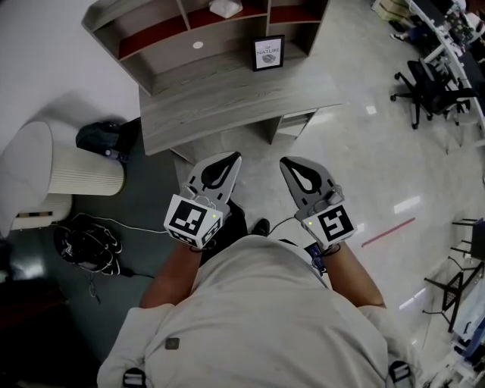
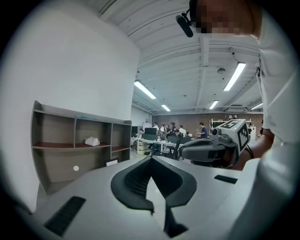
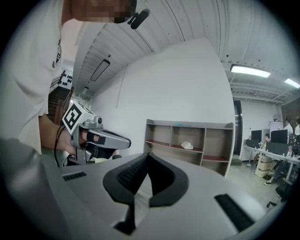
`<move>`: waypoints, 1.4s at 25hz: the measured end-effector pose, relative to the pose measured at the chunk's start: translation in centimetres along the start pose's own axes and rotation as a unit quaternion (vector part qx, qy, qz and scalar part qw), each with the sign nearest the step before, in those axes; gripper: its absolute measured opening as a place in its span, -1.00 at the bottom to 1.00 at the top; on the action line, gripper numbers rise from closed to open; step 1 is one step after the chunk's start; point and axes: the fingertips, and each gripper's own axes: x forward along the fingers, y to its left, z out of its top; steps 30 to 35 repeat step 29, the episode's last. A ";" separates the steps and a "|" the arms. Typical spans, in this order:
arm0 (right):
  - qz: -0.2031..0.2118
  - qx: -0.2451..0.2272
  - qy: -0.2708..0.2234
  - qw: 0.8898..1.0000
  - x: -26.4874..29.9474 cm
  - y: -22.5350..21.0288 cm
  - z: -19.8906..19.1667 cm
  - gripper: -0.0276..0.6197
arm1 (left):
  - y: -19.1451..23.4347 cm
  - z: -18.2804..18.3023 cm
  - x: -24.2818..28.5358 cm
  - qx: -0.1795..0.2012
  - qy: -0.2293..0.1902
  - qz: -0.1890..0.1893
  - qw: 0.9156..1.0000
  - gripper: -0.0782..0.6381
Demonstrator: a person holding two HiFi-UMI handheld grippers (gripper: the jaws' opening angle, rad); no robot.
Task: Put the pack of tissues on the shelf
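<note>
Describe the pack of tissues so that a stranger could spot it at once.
On the grey desk by the white wall stands a shelf unit. The pack of tissues lies in its middle upper compartment: the only white lump on the red boards, above the black-framed picture.

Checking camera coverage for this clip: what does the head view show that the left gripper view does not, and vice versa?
Only the head view: a black bag and a tangle of black cables on the floor. Only the left gripper view: long ceiling strip lights and people in the far background. Both: the grey wooden shelf unit with the white pack of tissues on it, and the right gripper.
</note>
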 end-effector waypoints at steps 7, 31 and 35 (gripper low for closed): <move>0.007 -0.002 0.002 1.000 -2.3 0.3 -0.4 -0.85 | -2.6 -0.7 -0.2 0.012 0.007 -0.011 1.000 -0.74; 0.018 0.007 0.003 1.000 -2.7 0.2 -0.6 -0.85 | -4.2 0.5 0.4 0.006 -0.004 -0.039 0.999 -0.74; 0.018 0.007 0.003 1.000 -2.7 0.2 -0.6 -0.85 | -4.2 0.5 0.4 0.006 -0.004 -0.039 0.999 -0.74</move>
